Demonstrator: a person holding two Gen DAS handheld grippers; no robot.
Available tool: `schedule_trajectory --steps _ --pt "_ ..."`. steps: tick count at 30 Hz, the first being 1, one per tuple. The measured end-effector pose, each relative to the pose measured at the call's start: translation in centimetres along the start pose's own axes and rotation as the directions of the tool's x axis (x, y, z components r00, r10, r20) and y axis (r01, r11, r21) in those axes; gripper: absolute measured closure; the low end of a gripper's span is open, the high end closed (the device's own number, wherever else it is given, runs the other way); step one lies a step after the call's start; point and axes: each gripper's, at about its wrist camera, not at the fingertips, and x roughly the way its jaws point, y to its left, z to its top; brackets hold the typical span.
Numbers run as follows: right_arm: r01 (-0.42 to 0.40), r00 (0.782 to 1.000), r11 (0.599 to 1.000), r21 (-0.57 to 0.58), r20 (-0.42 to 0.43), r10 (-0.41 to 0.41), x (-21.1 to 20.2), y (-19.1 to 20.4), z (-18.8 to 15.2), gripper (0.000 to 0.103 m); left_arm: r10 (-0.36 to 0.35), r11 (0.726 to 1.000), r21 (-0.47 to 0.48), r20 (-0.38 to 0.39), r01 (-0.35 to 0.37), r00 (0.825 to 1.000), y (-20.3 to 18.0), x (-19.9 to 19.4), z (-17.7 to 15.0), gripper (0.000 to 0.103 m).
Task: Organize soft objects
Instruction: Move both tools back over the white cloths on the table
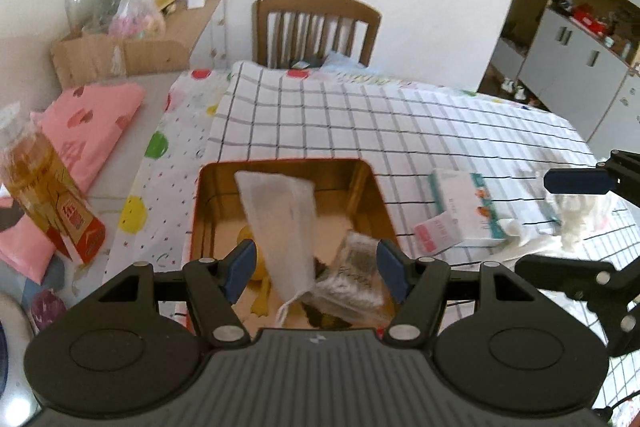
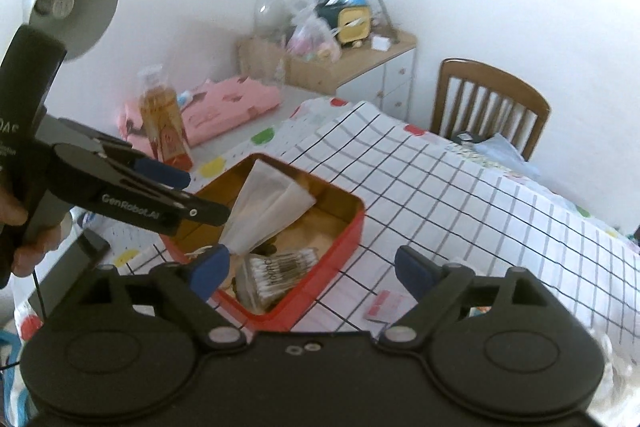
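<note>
My left tongs (image 1: 316, 273) stand apart with nothing pinched, right over the near end of the red tin box (image 1: 192, 227). My right tongs (image 2: 312, 273) stand wide apart too, and they are empty. They hover just past the box's near corner.

The white mesh bag (image 1: 276, 223) is in the box, leaning up with its wide end high and its tied neck down low. A thin string (image 1: 286, 309) hangs from that neck. I think the bag is very light and floppy. It will fold if I push it. The best place to hold it looks like the bunched neck, where the cloth is thick, so it does not slip out.

Next to it lies a clear pack of cotton swabs (image 2: 276, 273). It looks light and crinkly, and I guess the plastic is slippery. I would take it across the middle. Something yellow (image 1: 250, 247) sits under the bag, but I cannot tell what it is.

On the surface, on the checked cloth (image 1: 400, 123), a small white and pink carton (image 1: 460, 215) lies near a crumpled white bag (image 1: 576, 223). That bag should be soft and squashy.

Writing: the side of my left tongs says "GenRobot.AI" in the right view. The swab pack has a bar code and some digits I cannot read well. The bottle (image 1: 44, 187) has a red label with signs too blurry to read.
</note>
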Motion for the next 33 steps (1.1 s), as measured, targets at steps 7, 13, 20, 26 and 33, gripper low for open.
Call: schedule_trajectory --steps 7,13,20,26,33 --pt "0.041 0.997 0.997 0.072 0.057 -0.045 -4.3 -1.5 -1.7 0.003 -0.038 0.998 0.049 0.04 0.036 0.998 -2.3 -1.9 -0.2 0.026" --pt "0.095 0.991 0.987 0.129 0.084 -0.106 -7.6 -2.8 -3.8 0.001 -0.082 0.993 0.09 0.062 0.076 0.995 -4.6 -2.8 -0.2 0.018" --pt "0.153 0.983 0.971 0.185 0.074 -0.169 -10.1 -4.2 -7.0 0.0 -0.154 0.985 0.096 0.079 0.146 0.985 -7.0 -2.5 0.0 0.006" --pt "0.193 0.978 0.959 0.208 0.042 -0.206 -11.1 -5.5 -9.3 0.0 -0.225 0.971 0.097 0.071 0.217 0.972 -9.2 -1.4 0.1 0.002" --pt "0.238 0.97 0.948 0.213 -0.007 -0.242 -11.5 -7.3 -11.6 0.001 -0.241 0.966 0.115 0.085 0.23 0.967 -12.5 0.9 -0.1 0.0"
